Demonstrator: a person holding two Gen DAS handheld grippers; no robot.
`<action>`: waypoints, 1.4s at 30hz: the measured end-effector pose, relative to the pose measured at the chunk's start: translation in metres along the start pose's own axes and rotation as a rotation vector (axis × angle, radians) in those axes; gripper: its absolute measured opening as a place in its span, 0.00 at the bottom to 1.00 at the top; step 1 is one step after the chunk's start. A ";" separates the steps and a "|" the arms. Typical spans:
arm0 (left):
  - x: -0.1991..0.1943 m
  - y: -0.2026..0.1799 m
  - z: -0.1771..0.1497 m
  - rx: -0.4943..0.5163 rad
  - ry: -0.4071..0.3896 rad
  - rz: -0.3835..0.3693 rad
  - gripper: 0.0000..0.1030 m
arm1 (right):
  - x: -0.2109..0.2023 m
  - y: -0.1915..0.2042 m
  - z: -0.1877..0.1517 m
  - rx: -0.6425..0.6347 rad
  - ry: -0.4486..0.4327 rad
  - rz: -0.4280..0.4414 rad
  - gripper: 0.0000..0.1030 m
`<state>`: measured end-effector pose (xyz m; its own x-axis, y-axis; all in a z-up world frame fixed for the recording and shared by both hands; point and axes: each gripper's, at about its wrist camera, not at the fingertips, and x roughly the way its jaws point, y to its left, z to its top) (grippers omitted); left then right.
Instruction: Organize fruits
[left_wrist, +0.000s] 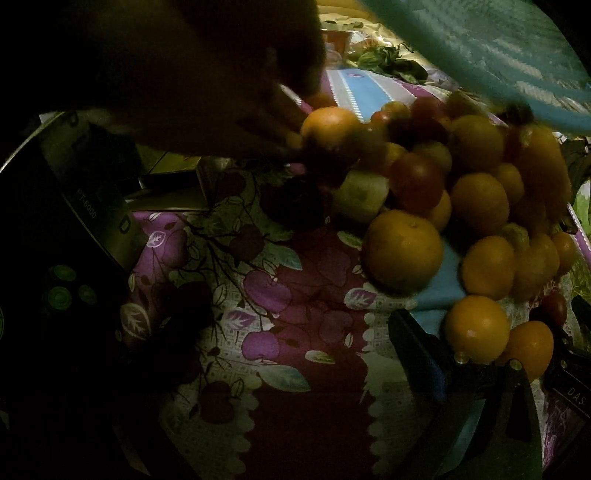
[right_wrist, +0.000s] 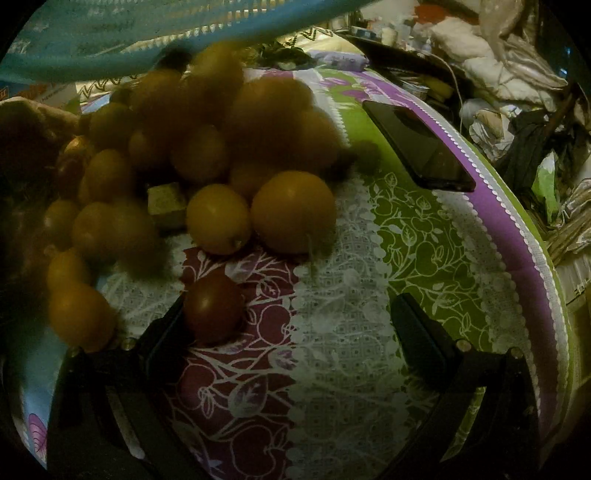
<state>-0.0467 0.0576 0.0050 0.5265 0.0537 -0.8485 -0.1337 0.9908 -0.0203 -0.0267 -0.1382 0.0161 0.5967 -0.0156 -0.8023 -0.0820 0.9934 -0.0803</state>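
Surface: a patterned tablecloth (right_wrist: 332, 258) with purple, maroon, green and white apple-and-leaf print covers the table.
Fruit pile: a heap of round orange fruits (left_wrist: 476, 199) lies on the cloth, mixed with a few reddish ones and a pale green piece (left_wrist: 360, 197); many are motion-blurred. In the right wrist view the same heap (right_wrist: 207, 155) fills the upper left.
Basket: a turquoise plastic mesh basket (left_wrist: 480, 51) hangs tilted above the pile, its rim just over the topmost fruits.
Hand: a dark, shadowed hand (left_wrist: 229, 92) reaches in from the upper left, fingers at an orange fruit (left_wrist: 328, 125) on the pile's far edge.
Left gripper: (left_wrist: 480, 369) only its right finger shows clearly, beside a small orange fruit (left_wrist: 476, 328); how wide it stands cannot be told.
Right gripper: (right_wrist: 295, 328) black fingers spread wide and gripping nothing; a small dark red tomato-like fruit (right_wrist: 214, 306) rests against the left finger.
Phone: a black smartphone (right_wrist: 417, 144) lies flat near the cloth's purple border, well apart from the fruit.
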 end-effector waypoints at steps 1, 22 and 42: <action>0.000 0.000 0.000 0.000 -0.001 -0.001 1.00 | 0.000 0.000 0.000 0.000 -0.002 0.000 1.00; 0.000 0.001 -0.003 -0.001 -0.001 0.000 1.00 | 0.002 0.001 0.000 0.000 0.000 0.000 1.00; 0.001 0.001 -0.002 -0.001 -0.001 0.000 1.00 | 0.002 0.001 0.000 0.000 0.000 0.000 1.00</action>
<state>-0.0483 0.0586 0.0029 0.5275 0.0539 -0.8478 -0.1344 0.9907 -0.0207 -0.0259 -0.1372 0.0143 0.5966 -0.0160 -0.8024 -0.0821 0.9933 -0.0808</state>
